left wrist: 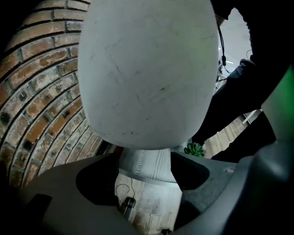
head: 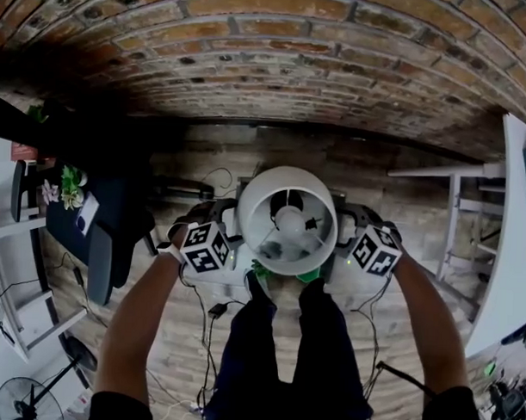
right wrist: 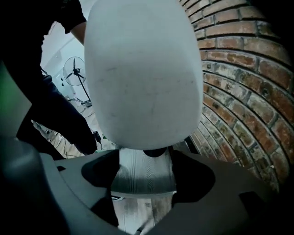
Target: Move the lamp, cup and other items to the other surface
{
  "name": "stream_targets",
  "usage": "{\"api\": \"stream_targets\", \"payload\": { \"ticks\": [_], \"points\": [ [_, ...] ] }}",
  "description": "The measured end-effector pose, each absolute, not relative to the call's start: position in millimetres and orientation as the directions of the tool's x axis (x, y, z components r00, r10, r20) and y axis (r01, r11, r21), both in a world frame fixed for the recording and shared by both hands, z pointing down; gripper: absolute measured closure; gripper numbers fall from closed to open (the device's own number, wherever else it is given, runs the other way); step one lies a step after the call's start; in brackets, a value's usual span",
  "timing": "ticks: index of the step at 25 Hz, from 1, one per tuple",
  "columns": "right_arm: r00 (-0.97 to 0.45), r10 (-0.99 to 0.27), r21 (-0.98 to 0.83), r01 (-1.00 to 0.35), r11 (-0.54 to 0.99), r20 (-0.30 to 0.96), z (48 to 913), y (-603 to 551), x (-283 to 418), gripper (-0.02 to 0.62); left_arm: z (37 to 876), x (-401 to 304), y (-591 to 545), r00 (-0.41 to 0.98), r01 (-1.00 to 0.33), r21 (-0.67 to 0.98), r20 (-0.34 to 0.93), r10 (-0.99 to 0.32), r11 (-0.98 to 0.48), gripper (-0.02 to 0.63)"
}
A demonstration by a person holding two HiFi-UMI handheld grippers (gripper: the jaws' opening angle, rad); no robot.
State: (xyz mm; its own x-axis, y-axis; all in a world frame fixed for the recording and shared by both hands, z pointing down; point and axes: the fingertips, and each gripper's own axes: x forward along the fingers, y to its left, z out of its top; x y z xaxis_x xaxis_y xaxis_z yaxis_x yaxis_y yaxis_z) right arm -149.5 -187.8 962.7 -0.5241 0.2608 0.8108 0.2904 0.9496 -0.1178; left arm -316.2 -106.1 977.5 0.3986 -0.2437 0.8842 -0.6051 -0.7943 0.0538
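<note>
A lamp with a round white shade (head: pixel 287 219) sits in the middle of the head view, seen from above, its bulb visible inside. My left gripper (head: pixel 230 242) flanks the shade's left side and my right gripper (head: pixel 343 246) its right. In each gripper view the shade (left wrist: pixel 147 73) (right wrist: pixel 142 73) fills the top. A grey wood-grained part (left wrist: pixel 147 165) (right wrist: pixel 142 172) under it lies between the jaws. Whether that part is the lamp's base or the surface beneath it I cannot tell. The jaws of the left gripper (left wrist: pixel 147 195) and the right gripper (right wrist: pixel 143 199) stand wide apart.
A brick wall (head: pixel 268 59) rises just behind the lamp. At the left stands a dark desk with a plant (head: pixel 72 188), at the right a white table (head: pixel 511 257). Cables (head: pixel 212 311) trail over the wood floor by the person's legs (head: pixel 283 361). A small succulent (left wrist: pixel 194 149) sits near the lamp.
</note>
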Motion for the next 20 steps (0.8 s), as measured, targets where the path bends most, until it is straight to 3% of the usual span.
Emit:
{"api": "stream_targets", "payload": {
  "ticks": [13, 20],
  "points": [
    [-0.578, 0.240, -0.087, 0.279, 0.956, 0.780, 950.9, -189.9, -165.6, 0.232, 955.3, -306.0, -127.9, 0.421, -0.606, 0.009, 0.852, -0.311, -0.795, 0.268],
    [-0.586, 0.244, -0.084, 0.287, 0.954, 0.773, 883.3, -177.5, -158.1, 0.235, 893.1, -295.9, -113.8, 0.446, -0.609, 0.029, 0.839, -0.312, -0.793, 0.268]
  ]
}}
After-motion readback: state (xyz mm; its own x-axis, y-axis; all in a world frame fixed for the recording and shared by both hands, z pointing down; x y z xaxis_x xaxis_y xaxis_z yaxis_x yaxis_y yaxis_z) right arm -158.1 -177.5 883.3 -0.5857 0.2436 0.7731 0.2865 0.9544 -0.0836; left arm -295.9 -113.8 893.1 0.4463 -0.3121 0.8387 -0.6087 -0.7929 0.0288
